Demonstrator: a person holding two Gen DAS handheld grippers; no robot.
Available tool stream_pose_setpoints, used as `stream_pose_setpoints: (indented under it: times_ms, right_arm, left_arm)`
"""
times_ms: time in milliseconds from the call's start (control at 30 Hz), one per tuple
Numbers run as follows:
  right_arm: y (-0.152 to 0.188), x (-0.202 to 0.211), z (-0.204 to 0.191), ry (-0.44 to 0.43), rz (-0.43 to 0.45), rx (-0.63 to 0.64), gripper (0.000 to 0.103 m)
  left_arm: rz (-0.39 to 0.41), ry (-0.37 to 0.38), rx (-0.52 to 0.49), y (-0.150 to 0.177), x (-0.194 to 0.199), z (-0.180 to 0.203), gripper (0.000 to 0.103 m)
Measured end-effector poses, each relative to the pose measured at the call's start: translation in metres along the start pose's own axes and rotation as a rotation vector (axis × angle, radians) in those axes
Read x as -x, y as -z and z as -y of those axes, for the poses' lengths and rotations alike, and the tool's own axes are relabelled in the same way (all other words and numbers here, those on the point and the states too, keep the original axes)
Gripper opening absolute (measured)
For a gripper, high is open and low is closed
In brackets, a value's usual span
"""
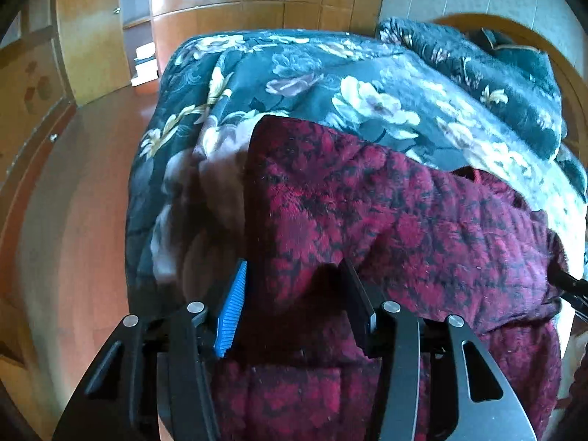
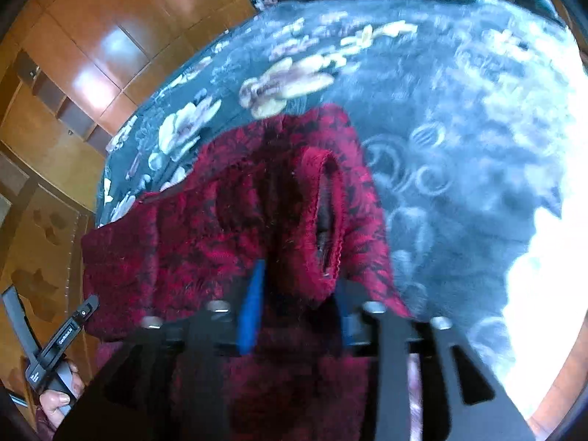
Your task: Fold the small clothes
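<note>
Left wrist view is showing my left gripper (image 1: 294, 275) standing partly open over the dark red, black-flecked fuzzy knit garment (image 1: 386, 220), its blue ribbed finger (image 1: 231, 312) pressing on nothing. That garment is lying on the dark green floral bedspread (image 1: 294, 73), near the edge beside the brown wooden floor (image 1: 73, 202). My right gripper (image 2: 297, 286) is also standing partly open, a cuff-like fold of the garment (image 2: 220, 228) rising between its fingers (image 2: 251, 312); whether they are gripping it I cannot tell.
</note>
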State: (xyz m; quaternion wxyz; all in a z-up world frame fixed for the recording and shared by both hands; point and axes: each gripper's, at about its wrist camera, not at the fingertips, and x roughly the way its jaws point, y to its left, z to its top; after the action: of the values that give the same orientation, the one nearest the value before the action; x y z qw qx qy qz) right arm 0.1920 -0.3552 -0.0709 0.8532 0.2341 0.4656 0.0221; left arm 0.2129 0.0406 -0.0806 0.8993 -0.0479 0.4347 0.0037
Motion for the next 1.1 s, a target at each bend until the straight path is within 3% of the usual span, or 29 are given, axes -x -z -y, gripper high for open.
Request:
stream_pose_setpoints:
  times_ms: [33, 200, 367, 433, 467, 533, 633, 733, 967, 1100]
  right_arm:
    - [0.001, 0.008, -0.001, 0.009, 0.011, 0.011, 0.058]
    - [-0.013, 0.023, -0.005, 0.044, 0.063, 0.043, 0.061]
    - [-0.031, -0.024, -0.002, 0.065, -0.047, 0.024, 0.06]
    - [-0.031, -0.035, -0.006, 0.061, -0.081, 0.061, 0.03]
    - [-0.03, -0.035, -0.011, 0.073, -0.074, 0.084, 0.027]
    - [-0.029, -0.024, -0.023, 0.105, -0.022, 0.158, 0.011]
    - [-0.032, -0.005, -0.031, 0.106, 0.066, 0.196, 0.009]
    - [-0.037, -0.003, -0.036, 0.12, 0.099, 0.213, 0.009]
    - [-0.033, -0.038, -0.019, 0.149, 0.029, 0.165, 0.011]
    - [-0.031, -0.038, -0.011, 0.141, 0.025, 0.143, 0.023]
  left_arm:
    - [0.007, -0.001, -0.002, 0.001, 0.004, -0.001, 0.049]
    - [0.056, -0.003, -0.033, 0.008, 0.024, 0.004, 0.049]
    - [0.086, -0.007, -0.053, 0.01, 0.03, 0.014, 0.049]
    - [0.102, -0.003, -0.06, 0.009, 0.033, 0.017, 0.049]
    - [0.111, -0.005, -0.069, 0.01, 0.035, 0.019, 0.049]
    - [0.122, -0.011, -0.083, 0.011, 0.037, 0.022, 0.049]
    - [0.14, -0.008, -0.092, 0.011, 0.04, 0.025, 0.049]
    - [0.146, -0.003, -0.09, 0.01, 0.04, 0.026, 0.049]
    - [0.124, -0.013, -0.09, 0.012, 0.032, 0.024, 0.049]
    - [0.107, -0.015, -0.087, 0.012, 0.026, 0.022, 0.049]
